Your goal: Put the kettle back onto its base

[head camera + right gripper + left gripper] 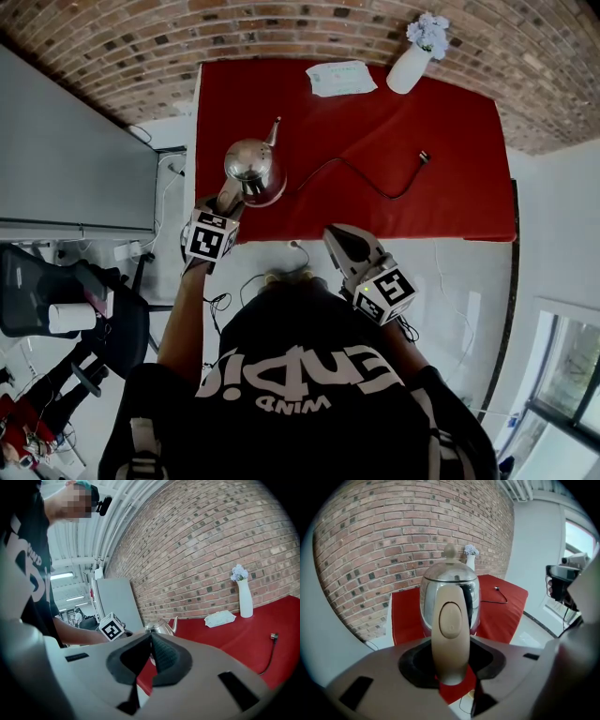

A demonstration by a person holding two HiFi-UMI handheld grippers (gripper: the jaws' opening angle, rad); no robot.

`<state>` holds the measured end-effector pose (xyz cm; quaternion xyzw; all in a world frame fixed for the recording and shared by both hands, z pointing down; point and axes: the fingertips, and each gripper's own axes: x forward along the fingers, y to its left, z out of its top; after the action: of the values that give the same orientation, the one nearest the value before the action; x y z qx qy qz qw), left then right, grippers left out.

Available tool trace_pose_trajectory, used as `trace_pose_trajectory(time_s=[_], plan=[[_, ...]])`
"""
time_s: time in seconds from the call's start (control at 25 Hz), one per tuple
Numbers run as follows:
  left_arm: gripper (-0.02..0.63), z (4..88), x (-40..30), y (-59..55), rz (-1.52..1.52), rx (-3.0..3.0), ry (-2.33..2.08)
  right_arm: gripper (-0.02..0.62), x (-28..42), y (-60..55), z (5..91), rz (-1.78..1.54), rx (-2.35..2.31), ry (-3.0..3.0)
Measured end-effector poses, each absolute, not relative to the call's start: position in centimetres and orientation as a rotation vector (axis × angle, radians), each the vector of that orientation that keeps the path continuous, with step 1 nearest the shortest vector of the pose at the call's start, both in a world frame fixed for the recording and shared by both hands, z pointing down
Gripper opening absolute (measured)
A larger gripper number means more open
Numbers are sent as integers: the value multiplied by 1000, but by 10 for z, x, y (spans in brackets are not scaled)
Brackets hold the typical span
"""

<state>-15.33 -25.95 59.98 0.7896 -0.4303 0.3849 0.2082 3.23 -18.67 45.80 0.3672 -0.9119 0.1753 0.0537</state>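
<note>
A red tablecloth (450, 187) spreads ahead of the left claw (230, 199) and the right claw (336, 236). Far ahead of the right claw and off to its right, a white vase (410, 67) of pale flowers (428, 33) stands by the brick wall (281, 28). A white wipes packet (341, 78) lies just left of the vase. A black cable (375, 183) snakes between there and the right claw. A grey cabinet (66, 159) stands left of the left claw, with an office chair (112, 328) behind it.

Left gripper (450, 662) spread, right gripper (151, 656) closed

steel kettle (254, 167) upright, beige handle (450, 634), near-left corner of red table (450, 187)
</note>
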Motion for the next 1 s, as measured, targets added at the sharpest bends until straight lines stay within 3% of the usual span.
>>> trace_pose_trajectory(time_s=[0.76,1.0], plan=[[155,553,-178,-222,1002,2220,-1357,21,19,-162,454,511,1025,-2814],[9,517,-162,-186,878,2304,-1303,21,12,-142,449,498,968,-2832]])
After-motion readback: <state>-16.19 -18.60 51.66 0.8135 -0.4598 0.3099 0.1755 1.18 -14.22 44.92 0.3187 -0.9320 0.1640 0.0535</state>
